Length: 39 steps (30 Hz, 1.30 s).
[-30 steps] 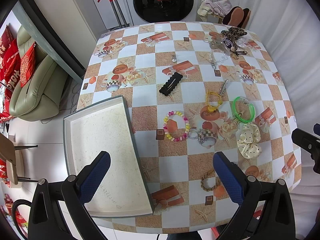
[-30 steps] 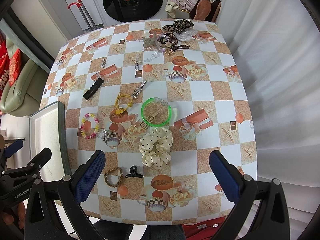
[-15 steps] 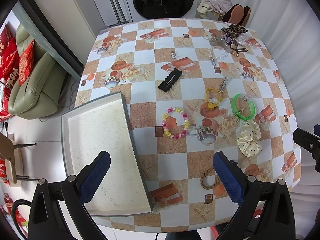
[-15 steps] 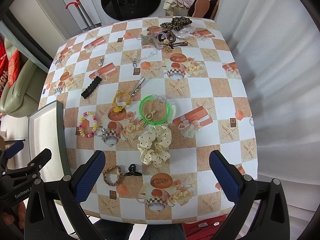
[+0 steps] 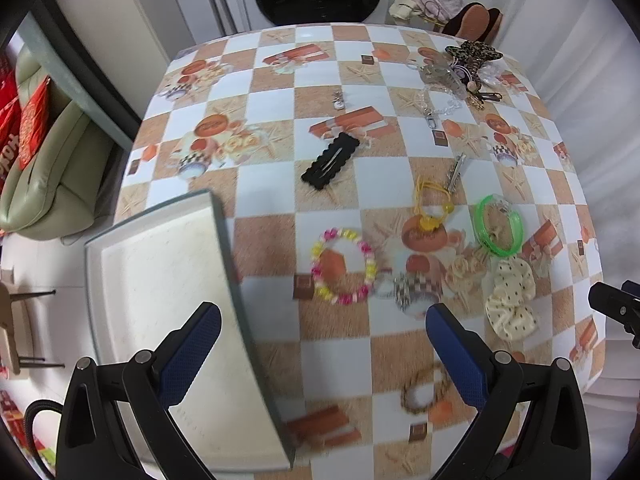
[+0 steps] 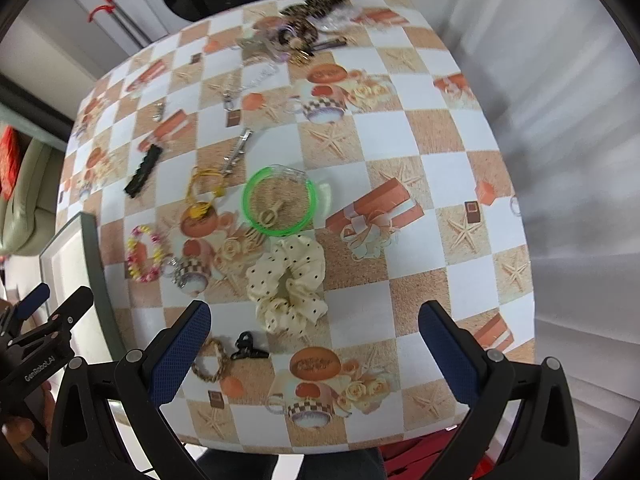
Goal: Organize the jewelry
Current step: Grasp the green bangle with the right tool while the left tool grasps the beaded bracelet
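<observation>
Both tools are spread wide w/ nothing between the pads, hovering above the table.

Left gripper: the pink/yellow bead bracelet lies just ahead of the fingertips, roughly on centre. It's a flat ring, no real long axis. The tray sits under and beside its left finger, empty, hanging off the table edge. Braided brown bracelet is below, close to its right finger.

Right gripper: cream polka-dot scrunchie lies just ahead, slightly left of centre, long axis running away from the tool. Green bangle is beyond it. Small black claw clip and the braided bracelet sit by its left finger.

Judgement: left is nearer the bead bracelet and the tray, so that's prob. the first pick. Nothing blocks it. Black scalloped hair clip, yellow hair tie, silver clip and a far pile of accessories are farther ahead.
</observation>
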Each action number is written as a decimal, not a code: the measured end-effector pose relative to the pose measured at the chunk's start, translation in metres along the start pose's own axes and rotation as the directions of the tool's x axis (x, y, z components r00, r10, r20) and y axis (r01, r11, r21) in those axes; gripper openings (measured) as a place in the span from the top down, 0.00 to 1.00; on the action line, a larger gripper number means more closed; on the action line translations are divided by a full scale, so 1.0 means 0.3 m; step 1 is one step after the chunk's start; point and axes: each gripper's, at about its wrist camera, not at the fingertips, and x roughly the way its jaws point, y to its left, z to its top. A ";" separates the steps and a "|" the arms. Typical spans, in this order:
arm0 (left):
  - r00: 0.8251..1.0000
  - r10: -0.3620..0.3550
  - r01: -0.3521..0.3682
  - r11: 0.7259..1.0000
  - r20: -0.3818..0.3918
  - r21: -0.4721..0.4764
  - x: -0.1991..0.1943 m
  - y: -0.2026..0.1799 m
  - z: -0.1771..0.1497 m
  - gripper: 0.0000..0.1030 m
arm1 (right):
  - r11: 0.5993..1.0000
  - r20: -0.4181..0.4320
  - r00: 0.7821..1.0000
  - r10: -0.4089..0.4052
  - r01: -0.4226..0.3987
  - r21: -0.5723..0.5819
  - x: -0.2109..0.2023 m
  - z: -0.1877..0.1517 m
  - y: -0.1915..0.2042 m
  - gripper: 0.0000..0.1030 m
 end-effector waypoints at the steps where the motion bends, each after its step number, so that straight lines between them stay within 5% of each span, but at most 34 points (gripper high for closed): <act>1: 1.000 -0.003 0.003 1.000 0.001 0.003 0.010 -0.002 0.008 0.00 | 1.000 -0.008 1.000 0.001 -0.001 0.009 0.017 0.010 -0.008 0.00; 12: 1.000 0.002 0.000 0.998 -0.024 0.057 0.215 -0.006 0.070 0.11 | 0.998 -0.067 0.998 0.019 -0.016 0.055 0.208 0.113 -0.041 0.00; 14: 0.999 0.002 0.000 0.999 -0.038 0.051 0.251 0.007 0.072 0.22 | 0.998 -0.070 0.997 0.023 -0.019 0.052 0.239 0.132 -0.036 0.02; 20: 0.997 -0.002 0.004 1.000 -0.081 0.018 0.336 0.044 0.077 0.23 | 0.996 -0.077 0.996 0.033 -0.026 0.079 0.321 0.186 -0.034 0.10; 24: 0.995 -0.008 0.008 1.000 -0.095 0.007 0.372 0.055 0.086 0.23 | 0.996 -0.093 0.995 0.031 -0.023 0.087 0.378 0.213 -0.026 0.24; 32: 0.996 -0.011 0.013 1.000 -0.086 0.018 0.390 0.042 0.103 0.36 | 0.998 -0.083 0.997 -0.010 0.015 0.061 0.427 0.242 0.005 0.33; 34: 0.997 -0.020 0.023 0.999 -0.076 0.038 0.383 0.023 0.102 0.46 | 0.998 -0.072 0.996 -0.050 0.053 0.036 0.426 0.239 0.028 0.46; 38: 0.997 -0.030 0.036 0.996 -0.068 0.086 0.369 -0.033 0.102 0.87 | 0.999 -0.046 0.998 -0.052 0.053 0.007 0.418 0.239 0.053 0.78; 39: 0.997 -0.029 0.035 0.996 -0.068 0.087 0.368 -0.040 0.106 0.87 | 0.999 -0.043 0.998 -0.048 0.049 0.007 0.416 0.237 0.055 0.89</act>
